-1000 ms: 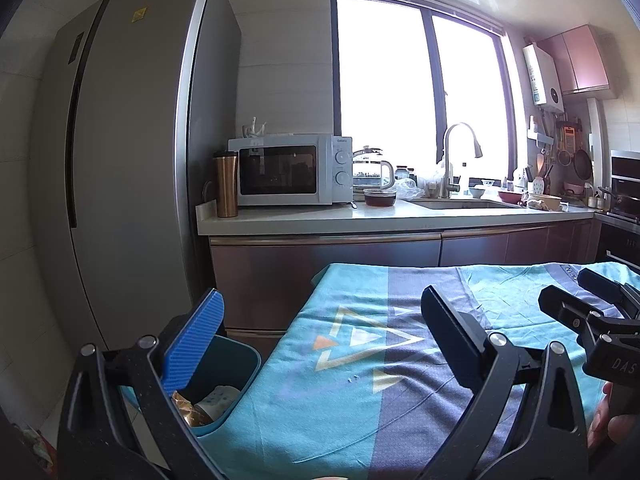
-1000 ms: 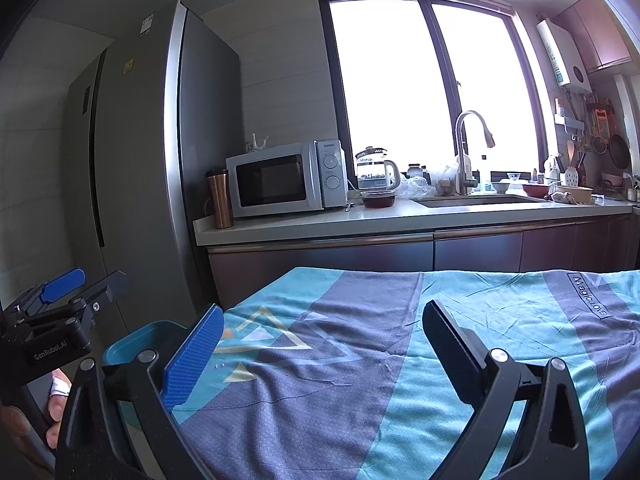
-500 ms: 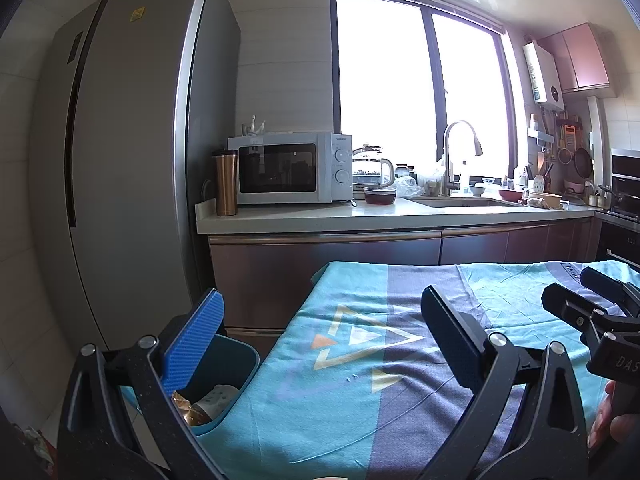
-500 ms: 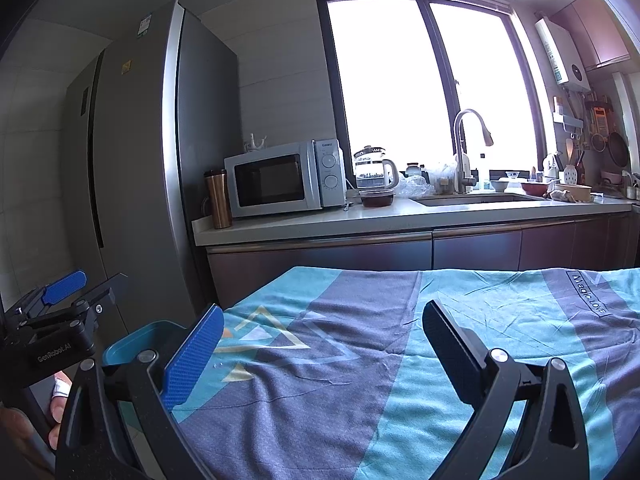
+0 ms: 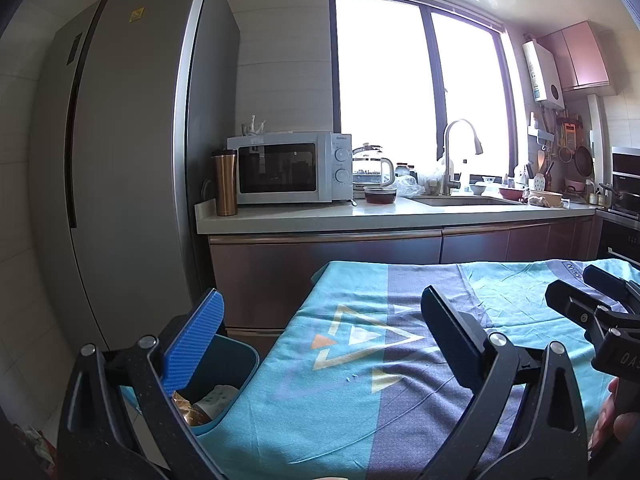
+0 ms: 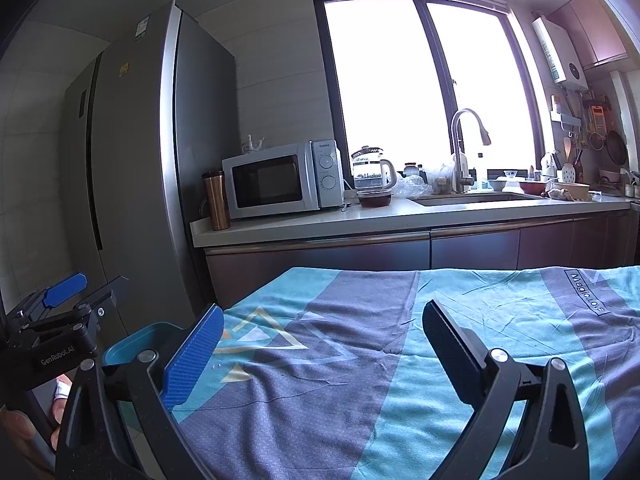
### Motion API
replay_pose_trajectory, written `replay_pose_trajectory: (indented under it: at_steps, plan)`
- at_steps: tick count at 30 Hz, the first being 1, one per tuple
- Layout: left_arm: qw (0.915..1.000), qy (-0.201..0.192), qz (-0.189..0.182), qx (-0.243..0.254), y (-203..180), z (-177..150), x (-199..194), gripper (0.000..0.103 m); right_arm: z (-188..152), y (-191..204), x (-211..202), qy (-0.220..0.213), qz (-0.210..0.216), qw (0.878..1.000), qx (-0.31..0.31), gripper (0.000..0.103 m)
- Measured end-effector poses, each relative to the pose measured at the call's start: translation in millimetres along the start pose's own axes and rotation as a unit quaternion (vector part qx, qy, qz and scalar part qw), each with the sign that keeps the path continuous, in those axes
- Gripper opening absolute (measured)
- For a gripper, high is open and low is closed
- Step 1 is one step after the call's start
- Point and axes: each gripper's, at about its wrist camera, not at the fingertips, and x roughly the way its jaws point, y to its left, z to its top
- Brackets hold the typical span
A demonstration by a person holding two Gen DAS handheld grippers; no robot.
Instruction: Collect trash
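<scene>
At far left stands the tall grey double-door refrigerator [image 5: 132, 168]. Near left, beside the table edge, sits the teal plastic waste bin [image 5: 240, 364]; crumpled wrappers [image 5: 200, 406], gold and white, lie inside it. The left gripper [image 5: 320, 344] hovers above the bin-side table edge, jaws spread wide, holding nothing. The bin lies down-left of these jaws, so the left hand is nearer to it. The turquoise-and-grey patterned tablecloth [image 6: 500, 320] shows no loose trash in either view; collection appears complete. The right gripper [image 6: 320, 354], further right, is likewise wide apart and empty. Only the left view shows the bin's contents; the right view shows only its rim [image 6: 132, 340].
</scene>
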Motion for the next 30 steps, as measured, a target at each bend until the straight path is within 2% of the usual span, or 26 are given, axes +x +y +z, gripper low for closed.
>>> replay_pose_trajectory:
  at_steps: [30]
  plan:
    - [1.0000, 0.006, 0.004, 0.002, -3.1, -3.5, 2.9, 0.097, 3.9, -1.7, -0.4, 0.001, -0.003, 1.000, 0.001, 0.096]
